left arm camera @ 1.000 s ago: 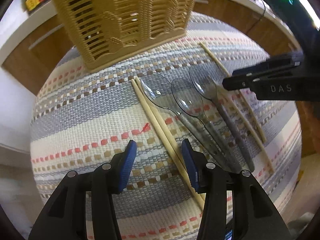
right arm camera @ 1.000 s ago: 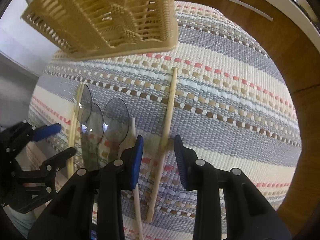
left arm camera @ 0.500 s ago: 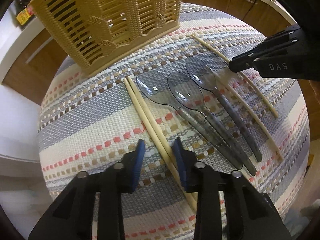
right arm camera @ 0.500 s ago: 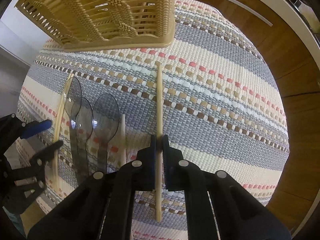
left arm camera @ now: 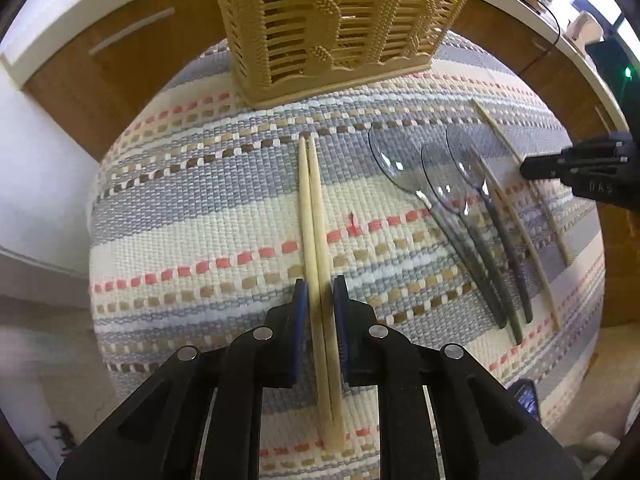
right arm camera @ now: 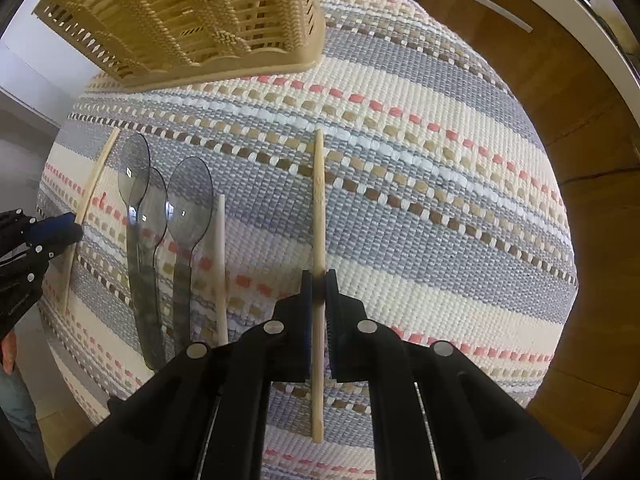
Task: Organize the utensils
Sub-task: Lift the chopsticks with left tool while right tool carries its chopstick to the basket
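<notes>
A pair of pale wooden chopsticks (left arm camera: 316, 240), lying side by side on the striped woven placemat (left arm camera: 224, 216), is flanked by the blue-padded fingers of the left gripper (left arm camera: 320, 300), whose jaws are closing around it. A single wooden chopstick (right arm camera: 319, 208) is clamped between the fingers of the right gripper (right arm camera: 319, 292), pads pressed to its sides. Three clear grey plastic spoons (right arm camera: 160, 216) and another chopstick (right arm camera: 219, 264) are seen between the grippers. A tan slatted plastic utensil basket (left arm camera: 336, 20) stands at the mat's far edge.

Right gripper (right arm camera: 319, 280) fingers clamped on single chopstick (right arm camera: 318, 200) over striped mat (right arm camera: 440, 208)
</notes>
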`<move>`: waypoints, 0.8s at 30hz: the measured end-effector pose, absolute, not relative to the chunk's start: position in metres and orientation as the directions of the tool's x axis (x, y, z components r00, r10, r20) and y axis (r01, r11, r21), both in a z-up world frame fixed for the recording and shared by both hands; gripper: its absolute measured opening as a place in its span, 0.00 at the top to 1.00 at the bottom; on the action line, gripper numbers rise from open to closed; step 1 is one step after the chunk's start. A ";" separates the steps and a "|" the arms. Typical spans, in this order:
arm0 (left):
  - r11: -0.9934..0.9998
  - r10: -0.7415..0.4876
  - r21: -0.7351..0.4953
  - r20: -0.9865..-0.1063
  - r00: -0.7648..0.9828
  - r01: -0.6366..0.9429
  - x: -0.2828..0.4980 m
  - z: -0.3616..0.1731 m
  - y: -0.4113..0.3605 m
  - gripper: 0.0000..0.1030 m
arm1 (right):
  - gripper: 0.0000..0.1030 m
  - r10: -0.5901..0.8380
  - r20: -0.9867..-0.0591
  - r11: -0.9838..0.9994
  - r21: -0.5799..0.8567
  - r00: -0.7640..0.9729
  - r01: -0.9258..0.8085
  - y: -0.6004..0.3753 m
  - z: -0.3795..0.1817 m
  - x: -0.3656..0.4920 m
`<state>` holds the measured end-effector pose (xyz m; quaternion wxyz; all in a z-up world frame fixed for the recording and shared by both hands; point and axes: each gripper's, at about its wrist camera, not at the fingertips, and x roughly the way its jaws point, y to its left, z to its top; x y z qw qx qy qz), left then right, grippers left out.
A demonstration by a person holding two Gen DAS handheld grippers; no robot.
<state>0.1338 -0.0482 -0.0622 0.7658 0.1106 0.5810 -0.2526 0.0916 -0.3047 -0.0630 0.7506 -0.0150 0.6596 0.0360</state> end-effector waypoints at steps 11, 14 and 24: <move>0.799 -0.241 -0.166 -0.969 0.054 0.578 0.161 -0.060 -0.063 0.78 | 0.87 -0.003 -0.998 0.990 -0.012 0.065 -0.141 -0.283 -0.056 0.115; 0.798 -0.158 -0.060 -0.981 0.113 0.600 0.153 -0.060 -0.070 0.90 | 0.95 -0.024 -0.996 0.987 -0.038 0.087 -0.155 -0.265 -0.054 0.111; 0.814 -0.345 -0.128 -0.891 0.294 0.567 0.108 -0.019 -0.032 0.91 | 0.96 0.100 -0.972 0.981 0.061 0.211 -0.184 -0.263 -0.033 0.062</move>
